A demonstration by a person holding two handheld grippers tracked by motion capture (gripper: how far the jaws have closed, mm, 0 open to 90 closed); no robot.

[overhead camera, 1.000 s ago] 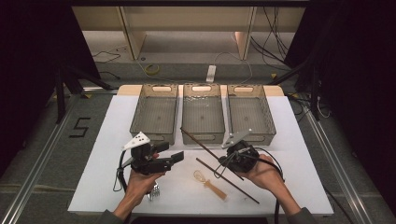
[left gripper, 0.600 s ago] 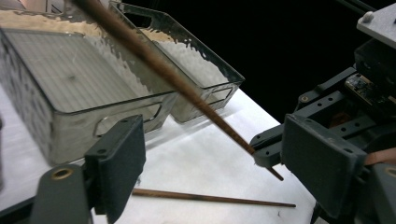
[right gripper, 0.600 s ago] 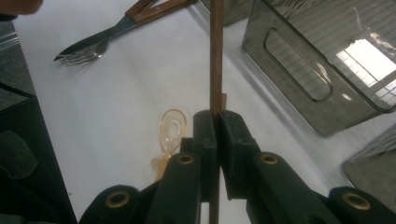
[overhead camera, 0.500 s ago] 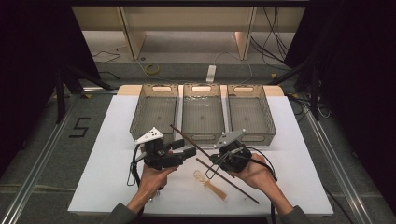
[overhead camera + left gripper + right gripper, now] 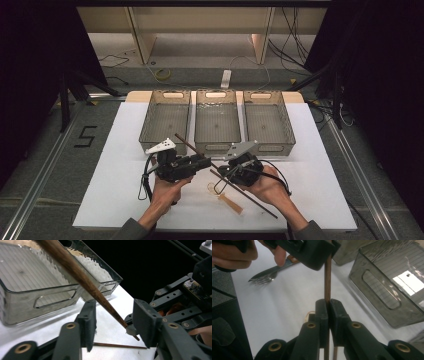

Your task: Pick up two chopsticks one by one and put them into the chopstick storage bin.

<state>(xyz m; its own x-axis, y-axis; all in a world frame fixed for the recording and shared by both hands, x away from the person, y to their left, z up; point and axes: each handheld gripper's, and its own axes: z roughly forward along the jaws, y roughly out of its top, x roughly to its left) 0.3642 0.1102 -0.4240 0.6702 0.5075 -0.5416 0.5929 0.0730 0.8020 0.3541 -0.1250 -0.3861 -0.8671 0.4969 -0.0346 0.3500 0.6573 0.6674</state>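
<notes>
My right gripper (image 5: 223, 173) is shut on a dark brown chopstick (image 5: 192, 147), which slants up and to the left, above the white table. In the right gripper view the pads clamp the chopstick (image 5: 327, 282) upright. My left gripper (image 5: 204, 163) reaches in from the left, and the chopstick (image 5: 82, 277) runs between its two jaws. Those jaws have just been closing, but a gap still shows on both sides of the stick. A second chopstick (image 5: 250, 198) lies flat on the table under the right hand.
Three clear grey trays (image 5: 164, 138) (image 5: 216, 145) (image 5: 270, 146) stand side by side at the back of the white table. A small wooden-handled utensil (image 5: 229, 201) lies near the front. A fork and knife (image 5: 265, 276) lie by the left hand.
The right gripper has carried the chopstick a little leftward. The left gripper's jaws have come in around the stick and narrowed.
</notes>
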